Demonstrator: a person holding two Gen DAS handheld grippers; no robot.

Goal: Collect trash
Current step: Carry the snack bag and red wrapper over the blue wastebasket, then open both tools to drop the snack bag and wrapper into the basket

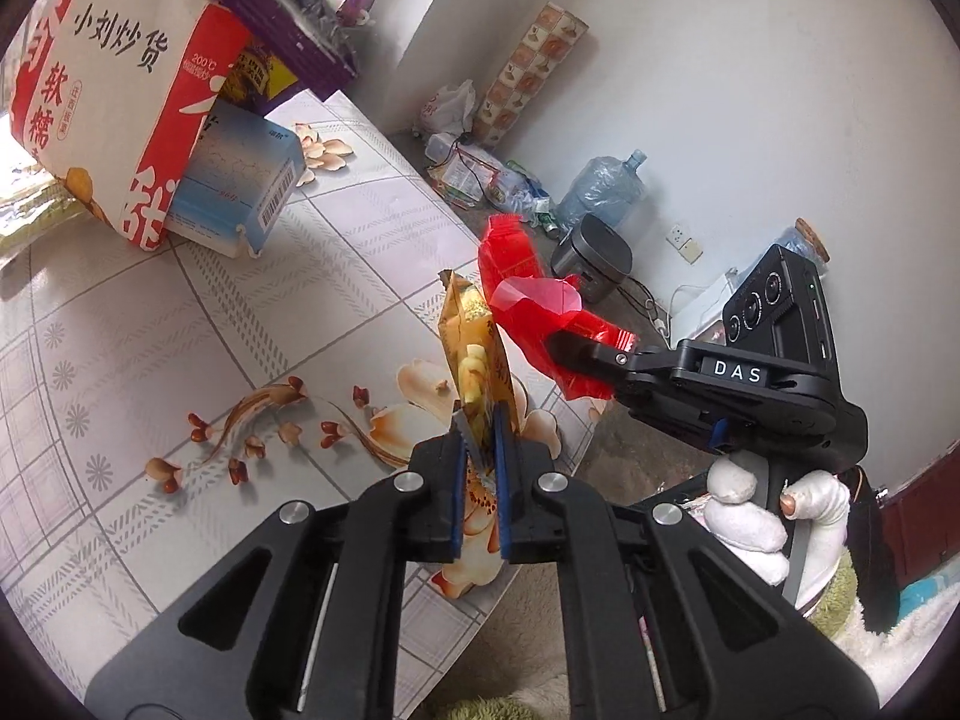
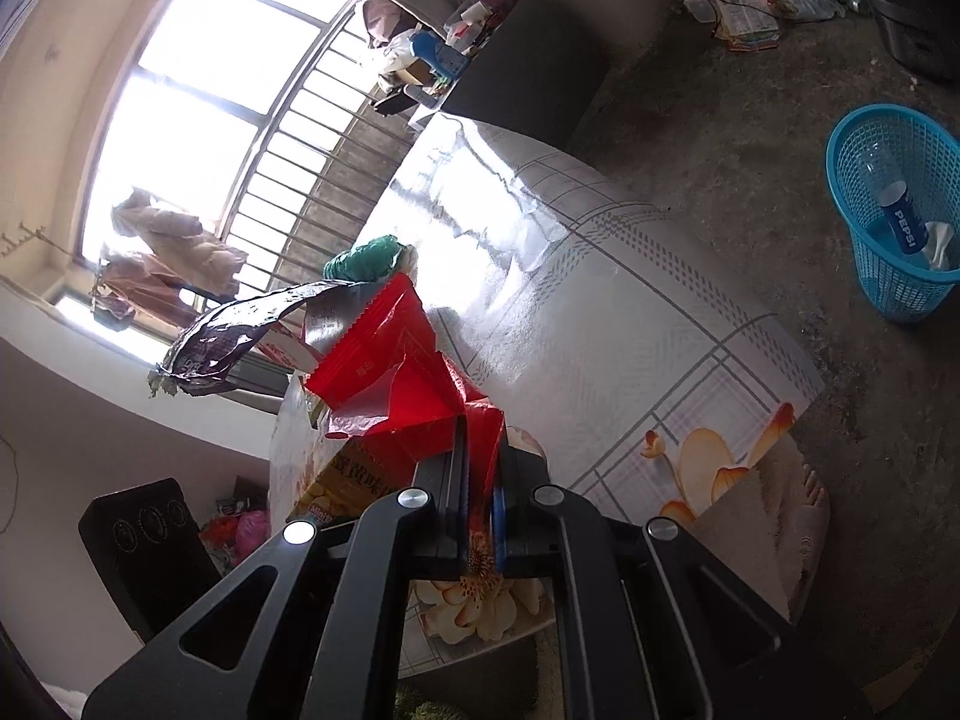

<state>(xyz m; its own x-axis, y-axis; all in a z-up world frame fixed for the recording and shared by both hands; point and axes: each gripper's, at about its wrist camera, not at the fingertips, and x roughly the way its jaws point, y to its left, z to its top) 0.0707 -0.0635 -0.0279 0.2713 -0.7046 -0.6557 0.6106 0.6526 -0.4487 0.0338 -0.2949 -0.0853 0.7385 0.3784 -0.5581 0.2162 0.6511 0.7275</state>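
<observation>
My left gripper (image 1: 480, 444) is shut on a yellow snack wrapper (image 1: 471, 348), which stands upright between the pads above the table's near edge. To its right, my right gripper (image 1: 570, 354), held by a white-gloved hand (image 1: 750, 516), is shut on a crumpled red wrapper (image 1: 522, 294). In the right wrist view the red wrapper (image 2: 390, 366) fans out from the shut right gripper (image 2: 480, 468). A blue mesh basket (image 2: 888, 294) stands on the floor at the far right, with a Pepsi bottle (image 2: 900, 222) and white paper inside.
The flowered tablecloth (image 1: 180, 330) bears a red-and-white paper bag (image 1: 108, 90) and a blue-white box (image 1: 246, 180). A dark purple wrapper (image 2: 228, 336) and a green bag (image 2: 360, 258) lie farther back. A rice cooker (image 1: 591, 258), a water jug (image 1: 606, 186) and litter are on the floor.
</observation>
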